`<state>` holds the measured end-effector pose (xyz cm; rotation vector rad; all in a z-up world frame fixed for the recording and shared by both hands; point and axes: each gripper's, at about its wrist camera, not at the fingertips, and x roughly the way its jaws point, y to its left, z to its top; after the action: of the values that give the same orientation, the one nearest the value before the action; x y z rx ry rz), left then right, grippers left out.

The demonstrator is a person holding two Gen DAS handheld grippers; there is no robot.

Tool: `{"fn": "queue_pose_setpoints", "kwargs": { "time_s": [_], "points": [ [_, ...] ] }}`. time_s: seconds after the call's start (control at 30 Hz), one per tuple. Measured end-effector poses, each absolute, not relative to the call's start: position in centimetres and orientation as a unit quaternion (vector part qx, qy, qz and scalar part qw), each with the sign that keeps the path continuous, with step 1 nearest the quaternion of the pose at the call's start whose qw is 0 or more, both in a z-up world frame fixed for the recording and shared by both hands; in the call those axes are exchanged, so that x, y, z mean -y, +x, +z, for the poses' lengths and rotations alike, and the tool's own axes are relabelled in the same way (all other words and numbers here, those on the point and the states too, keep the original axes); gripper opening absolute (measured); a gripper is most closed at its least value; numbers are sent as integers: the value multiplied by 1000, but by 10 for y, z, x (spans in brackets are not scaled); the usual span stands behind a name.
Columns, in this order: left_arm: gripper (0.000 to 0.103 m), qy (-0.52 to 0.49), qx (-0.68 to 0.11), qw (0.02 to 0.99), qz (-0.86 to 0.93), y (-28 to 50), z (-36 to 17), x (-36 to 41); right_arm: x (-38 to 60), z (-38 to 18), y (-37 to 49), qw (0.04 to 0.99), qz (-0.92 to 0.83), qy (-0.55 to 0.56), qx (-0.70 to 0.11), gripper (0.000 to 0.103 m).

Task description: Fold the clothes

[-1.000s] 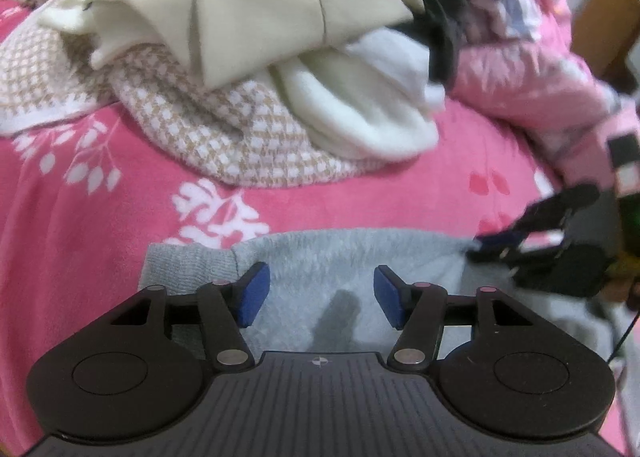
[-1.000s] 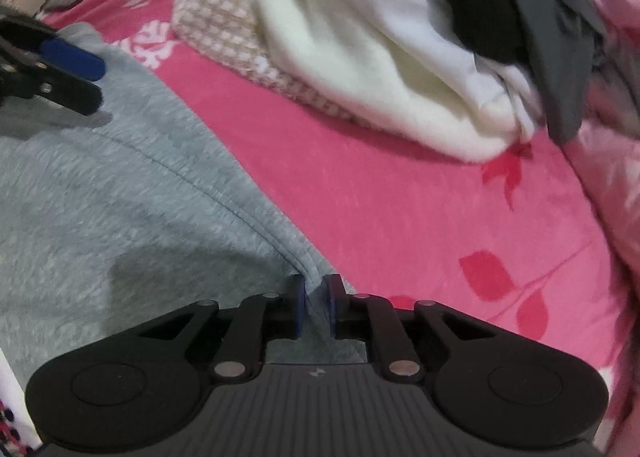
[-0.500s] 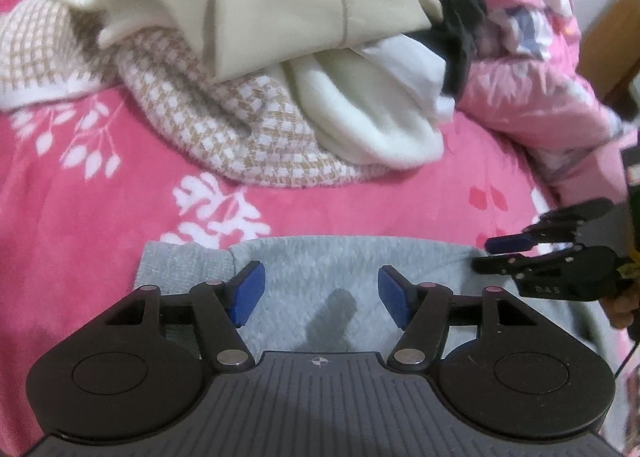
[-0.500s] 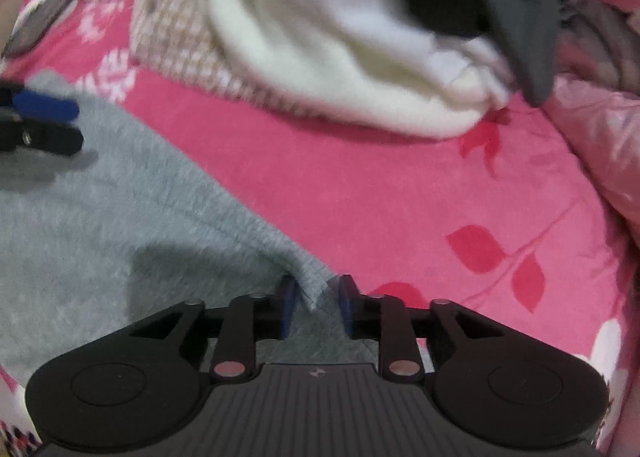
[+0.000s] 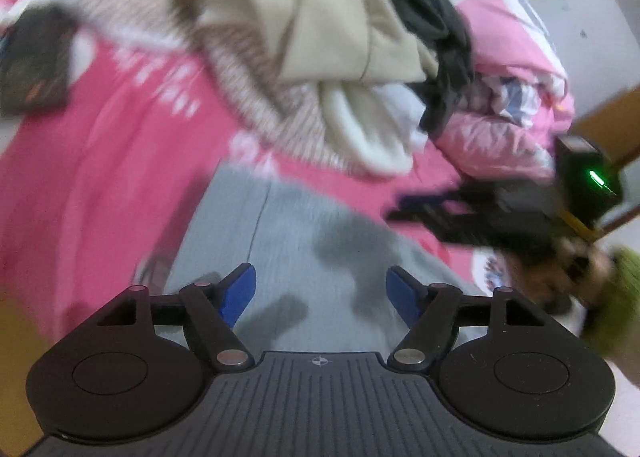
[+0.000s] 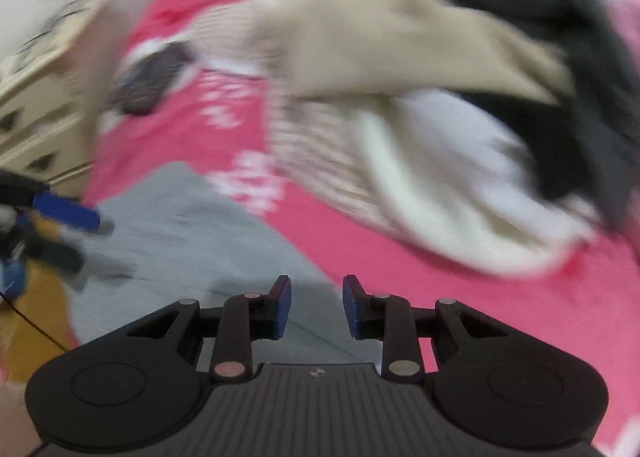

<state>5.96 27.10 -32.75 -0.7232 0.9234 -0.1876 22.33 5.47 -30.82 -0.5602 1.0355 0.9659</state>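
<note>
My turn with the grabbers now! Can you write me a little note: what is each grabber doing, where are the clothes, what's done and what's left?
Left gripper: open, nothing between the pads, jaws just widened, above the grey garment.
Right gripper: open too; its jaws have just been opening, and no cloth is between the pads.
Grey garment: lies flat on the pink bedsheet, held by neither gripper. Whether its fold is finished I cannot tell; the pictures are blurred.
Pile of clothes: beige, checked, white and dark pieces heaped behind it, unfolded.
Left: check the grey one, then fold the pile piece by piece.
</note>
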Motion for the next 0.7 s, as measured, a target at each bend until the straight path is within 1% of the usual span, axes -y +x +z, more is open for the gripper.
{"fn": "queue_pose_setpoints", "kwargs": {
  "time_s": [0.03,0.1,0.17,0.3,0.43,0.47,0.57,0.63,0.7],
  "points": [
    [73,-351,-443,821,-85,47,-331,-273,-67,-313,225,705,464,-260,-469,37],
    [73,-364,-461,806,-75,27,-340,-275,-87,-323,228,676,500,-270,-469,45],
    [74,-372,-489,787,-60,17,-356,-275,-106,-334,232,646,533,-279,-470,49],
    [74,-393,-494,775,-33,16,-382,-278,-133,-359,246,587,576,-287,-491,50],
    [75,-442,-461,769,-32,27,-401,-287,-150,-376,263,544,604,-277,-513,55],
    [75,-458,-460,760,-33,31,-409,-289,-153,-379,269,535,608,-270,-522,59],
    [75,-488,-443,752,-32,33,-421,-294,-158,-384,282,512,613,-250,-548,60],
    [75,-490,-435,755,-32,35,-421,-294,-160,-389,286,501,614,-233,-564,63],
    [74,-487,-429,760,-29,37,-419,-292,-161,-395,290,491,614,-212,-580,67]
  ]
}}
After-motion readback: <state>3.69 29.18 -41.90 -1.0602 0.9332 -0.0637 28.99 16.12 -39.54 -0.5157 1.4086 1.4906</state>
